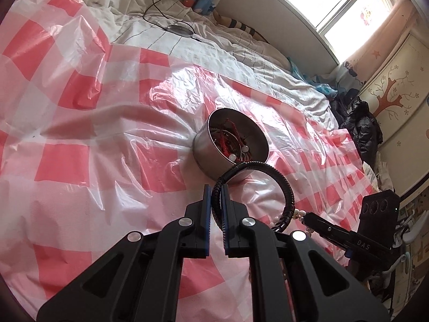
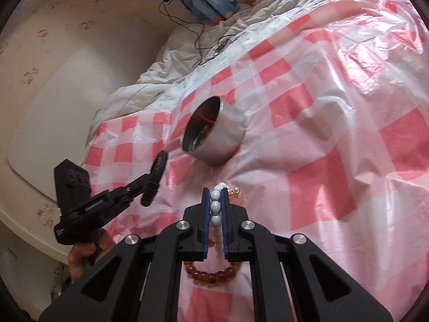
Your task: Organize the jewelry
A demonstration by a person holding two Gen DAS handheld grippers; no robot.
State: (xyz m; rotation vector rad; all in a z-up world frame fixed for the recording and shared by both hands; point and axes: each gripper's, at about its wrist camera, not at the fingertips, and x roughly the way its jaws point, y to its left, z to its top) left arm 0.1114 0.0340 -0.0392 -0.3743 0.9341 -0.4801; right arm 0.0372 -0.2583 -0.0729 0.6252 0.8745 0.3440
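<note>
A round metal tin (image 1: 230, 145) stands on the pink checked plastic sheet (image 1: 107, 139) and holds red cord bracelets and beads; it also shows in the right wrist view (image 2: 214, 134). My left gripper (image 1: 215, 196) is shut on a black ribbed bangle (image 1: 284, 185) and holds it just in front of the tin. The left gripper and the bangle also show in the right wrist view (image 2: 158, 166). My right gripper (image 2: 215, 198) is shut on a white bead bracelet (image 2: 215, 206). An amber bead bracelet (image 2: 211, 276) lies under it.
The sheet covers a bed with a rumpled white quilt (image 1: 209, 43). A black cable and a round mirror (image 1: 181, 29) lie on the quilt. Dark clothes (image 1: 359, 123) are piled by a painted wardrobe (image 1: 396, 91) at the right.
</note>
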